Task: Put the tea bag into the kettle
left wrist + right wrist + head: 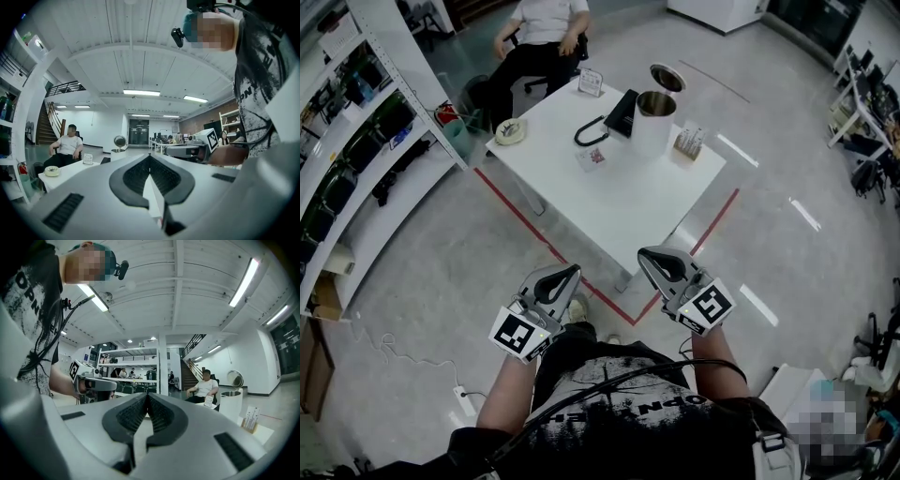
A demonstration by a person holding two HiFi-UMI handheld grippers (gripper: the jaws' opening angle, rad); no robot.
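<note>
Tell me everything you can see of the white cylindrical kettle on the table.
The white cylindrical kettle stands upright near the far edge of the white table. Its round lid is tipped open, showing a metal inside. A black slab with a looped cord lies close beside it; whether they touch is unclear.

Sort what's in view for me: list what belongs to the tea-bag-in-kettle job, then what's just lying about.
For the job: kettle, lid open; small packet on the table, likely a tea bag; rack of sachets beside the kettle; left gripper and right gripper, both shut, empty.
Lying about: card stand; round dish; black cable; seated person; shelves.
</note>
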